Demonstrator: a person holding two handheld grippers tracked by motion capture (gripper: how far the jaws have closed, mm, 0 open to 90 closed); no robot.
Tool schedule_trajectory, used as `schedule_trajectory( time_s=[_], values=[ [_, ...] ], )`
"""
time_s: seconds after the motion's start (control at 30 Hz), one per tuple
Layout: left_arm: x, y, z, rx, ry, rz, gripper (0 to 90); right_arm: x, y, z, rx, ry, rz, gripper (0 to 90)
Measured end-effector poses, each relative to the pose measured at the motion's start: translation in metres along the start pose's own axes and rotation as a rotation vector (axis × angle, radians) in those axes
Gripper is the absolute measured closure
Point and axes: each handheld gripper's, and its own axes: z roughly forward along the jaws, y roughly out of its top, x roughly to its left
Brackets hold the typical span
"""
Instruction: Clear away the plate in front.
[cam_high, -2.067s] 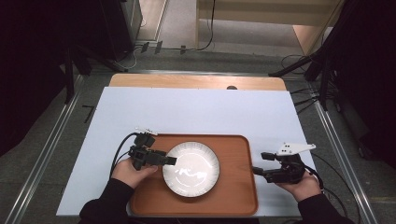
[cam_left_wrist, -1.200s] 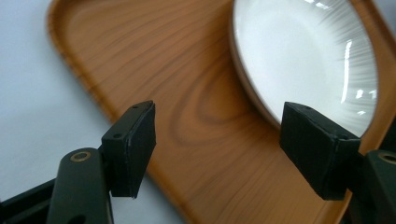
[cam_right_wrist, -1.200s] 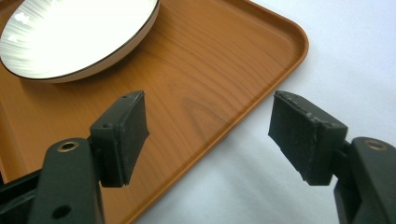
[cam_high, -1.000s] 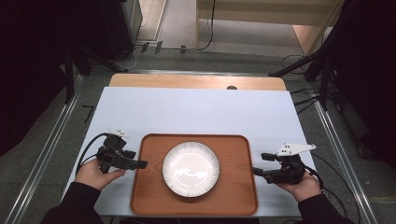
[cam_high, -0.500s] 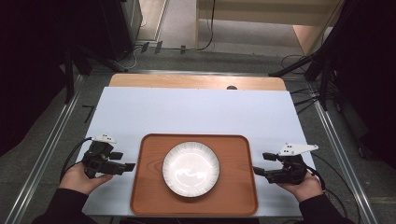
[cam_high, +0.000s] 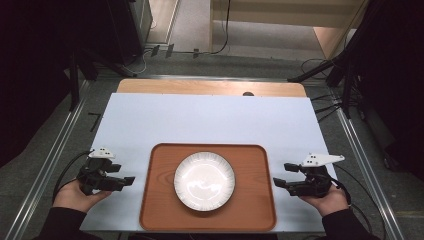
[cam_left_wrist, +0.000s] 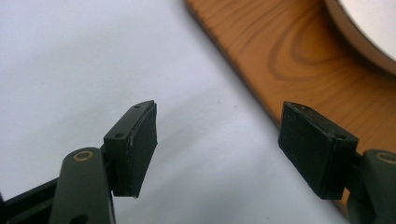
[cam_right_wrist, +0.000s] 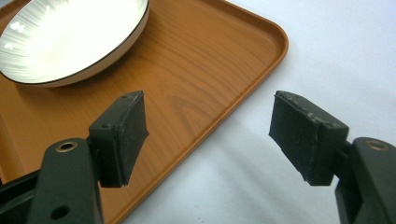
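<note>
Table cover (cam_high: 210, 120): pale blue-white sheet over most of the tabletop.
Tabletop (cam_high: 200, 87): bare wood strip along the far edge.
Floor (cam_high: 260, 65): grey, with black cables (cam_high: 320, 65) trailing beyond the table.
Side rails (cam_high: 50, 160): metal, flanking the table.

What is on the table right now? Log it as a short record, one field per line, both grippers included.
surface: table under a pale sheet
tray: brown wooden tray, near the table's front edge, centred
plate: white ribbed plate, in the middle of the tray
left gripper: left gripper, jaws open, holding nothing, over the sheet just off the tray's left edge
right gripper: right gripper, jaws open, holding nothing, just off the tray's right edge
contact: neither gripper touches tray or plate
</note>
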Motion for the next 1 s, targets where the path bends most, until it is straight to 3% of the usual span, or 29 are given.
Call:
schedule_trajectory(
  time_s=[0.4, 0.5, 1.0],
  values=[
    [0.01, -0.008, -0.004, -0.044, 0.007, 0.01, 27.9, -0.001, -0.001, 0.0, 0.004, 0.002, 0.002, 27.8],
    [0.012, -0.009, -0.004, -0.056, 0.001, -0.007, 27.9, 0.0, 0.0, 0.0, 0.007, -0.001, 0.002, 27.8],
    [0.012, -0.009, -0.002, -0.04, -0.013, -0.011, 27.7, 0.001, 0.0, 0.001, 0.011, 0.003, -0.003, 27.7]
  ],
)
